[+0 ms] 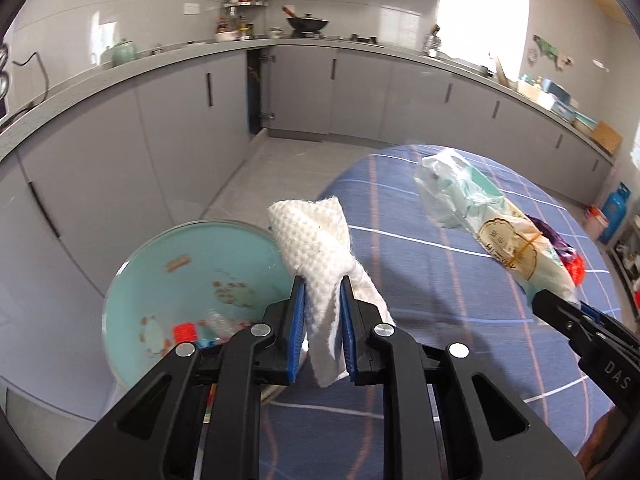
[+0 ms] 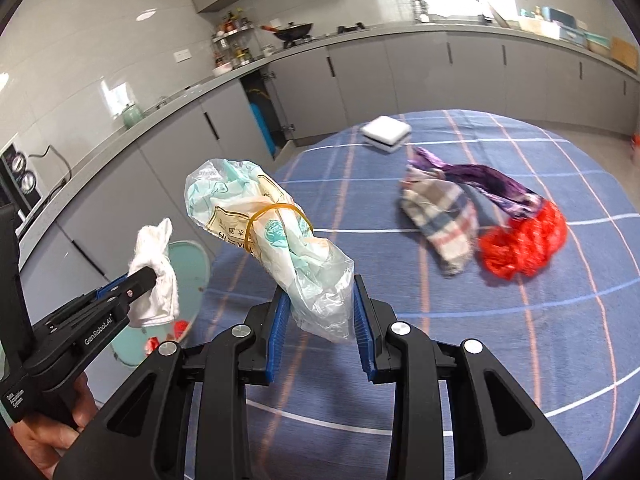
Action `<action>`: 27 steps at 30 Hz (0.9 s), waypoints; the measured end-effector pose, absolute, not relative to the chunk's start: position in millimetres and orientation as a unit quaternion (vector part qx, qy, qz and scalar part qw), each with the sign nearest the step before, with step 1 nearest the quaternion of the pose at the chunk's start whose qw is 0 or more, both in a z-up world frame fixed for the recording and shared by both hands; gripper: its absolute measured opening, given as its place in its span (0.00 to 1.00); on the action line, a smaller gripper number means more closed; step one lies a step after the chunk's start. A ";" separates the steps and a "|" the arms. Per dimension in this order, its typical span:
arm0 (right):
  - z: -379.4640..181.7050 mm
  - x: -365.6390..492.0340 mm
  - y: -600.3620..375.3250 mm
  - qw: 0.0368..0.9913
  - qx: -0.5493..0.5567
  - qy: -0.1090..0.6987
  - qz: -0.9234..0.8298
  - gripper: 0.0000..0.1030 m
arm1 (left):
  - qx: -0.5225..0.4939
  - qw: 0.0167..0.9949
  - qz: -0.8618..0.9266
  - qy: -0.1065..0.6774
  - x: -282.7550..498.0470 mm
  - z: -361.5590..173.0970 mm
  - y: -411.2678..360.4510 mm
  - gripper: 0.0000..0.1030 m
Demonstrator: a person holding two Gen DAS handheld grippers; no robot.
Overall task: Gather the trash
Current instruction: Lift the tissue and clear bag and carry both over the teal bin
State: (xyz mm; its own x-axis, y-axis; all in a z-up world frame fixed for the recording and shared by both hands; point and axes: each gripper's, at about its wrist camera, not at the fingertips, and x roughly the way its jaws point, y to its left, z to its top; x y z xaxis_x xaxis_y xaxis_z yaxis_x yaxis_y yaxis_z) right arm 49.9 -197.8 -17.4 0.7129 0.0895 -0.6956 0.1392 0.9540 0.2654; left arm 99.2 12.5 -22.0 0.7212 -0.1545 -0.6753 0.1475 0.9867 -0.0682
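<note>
gripping a white rag (image 1: 320, 256) in my left claw (image 1: 322, 304) and a rubber-banded plastic bag (image 2: 264, 236) in my right claw (image 2: 320, 308), i fear the slick bag slipping short of the teal bin (image 1: 180, 280).

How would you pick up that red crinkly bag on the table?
Pinch the red bag on its puffy top from above. It lies loose and crumpled on the cloth, so folds stick up to grab. Its left edge touches the checked rag, so stay right.

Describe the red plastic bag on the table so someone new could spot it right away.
Start at the round table with the blue checked cloth. Near its middle lies a heap of soft things: a plaid cloth, a purple bag, and touching them the red plastic bag. It is the only bright red, crinkly, translucent piece.
</note>
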 end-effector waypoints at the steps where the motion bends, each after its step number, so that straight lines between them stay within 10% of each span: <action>1: -17.0 52.2 -194.0 0.913 0.149 0.379 -0.010 0.30 | -0.006 0.928 -0.074 0.365 99.2 -22.4 18.7 0.16; 27: -21.8 99.9 -73.2 0.912 0.074 0.399 0.064 0.30 | -0.048 0.922 0.009 0.384 109.6 -40.6 115.0 0.16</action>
State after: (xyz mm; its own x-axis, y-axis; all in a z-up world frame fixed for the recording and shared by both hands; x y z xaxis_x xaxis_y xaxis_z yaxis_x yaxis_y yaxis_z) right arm 99.9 -73.2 -21.8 0.6737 0.1764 -0.7176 -0.0578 0.9807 0.1868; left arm 109.6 115.0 -40.6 0.7054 -0.0205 -0.7085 -0.0526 0.9953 -0.0812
